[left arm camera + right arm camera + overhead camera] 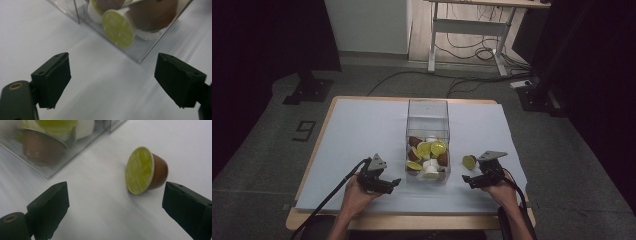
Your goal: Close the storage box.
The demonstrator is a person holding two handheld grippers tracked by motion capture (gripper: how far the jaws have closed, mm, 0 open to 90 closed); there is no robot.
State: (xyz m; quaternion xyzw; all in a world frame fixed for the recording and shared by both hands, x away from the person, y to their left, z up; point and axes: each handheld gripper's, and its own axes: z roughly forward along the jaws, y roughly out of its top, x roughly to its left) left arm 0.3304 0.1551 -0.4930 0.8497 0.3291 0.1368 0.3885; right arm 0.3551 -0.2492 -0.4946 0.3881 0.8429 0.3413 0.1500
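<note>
A brown coffee pod with a green lid lies on its side on the white worktop, just right of the clear box full of pods. The right hand-held gripper is near the pod, its jaws wide apart and holding nothing. The left hand-held gripper sits left of the box, jaws wide too, holding nothing.

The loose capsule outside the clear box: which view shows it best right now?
The right gripper view: the loose capsule lies on its side, green lid and brown cup sharp, ahead of the open right gripper. The high view shows it small, right of the clear box. The left gripper view looks at the box's corner instead.
</note>
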